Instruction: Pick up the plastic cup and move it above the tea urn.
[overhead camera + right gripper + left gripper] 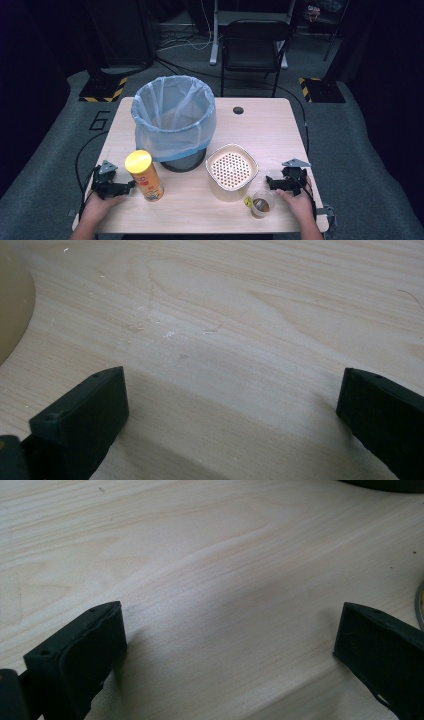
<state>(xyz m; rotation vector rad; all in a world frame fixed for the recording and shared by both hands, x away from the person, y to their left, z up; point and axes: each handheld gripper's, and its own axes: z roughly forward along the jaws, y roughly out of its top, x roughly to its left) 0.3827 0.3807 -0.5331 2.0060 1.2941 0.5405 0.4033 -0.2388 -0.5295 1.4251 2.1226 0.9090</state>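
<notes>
My left gripper [131, 184] rests on the table at the front left, held in a hand, jaws wide open over bare wood [230, 630]. Just right of it stands a yellow-lidded chip can [144, 175], upright. My right gripper [269, 182] lies at the front right, also open with only wood between its jaws [232, 405]. A clear plastic cup [261, 204] with a tea bag and a yellow tag stands in front of it. A cream square container with a perforated insert [231, 170] sits mid-table. A bin lined with a pale blue bag [173, 120] stands behind.
The wooden table [260, 130] has a cable hole [238, 110] near its far edge. A black chair [254, 47] stands beyond the table. The cream container's curved edge [12, 305] shows in the right gripper view.
</notes>
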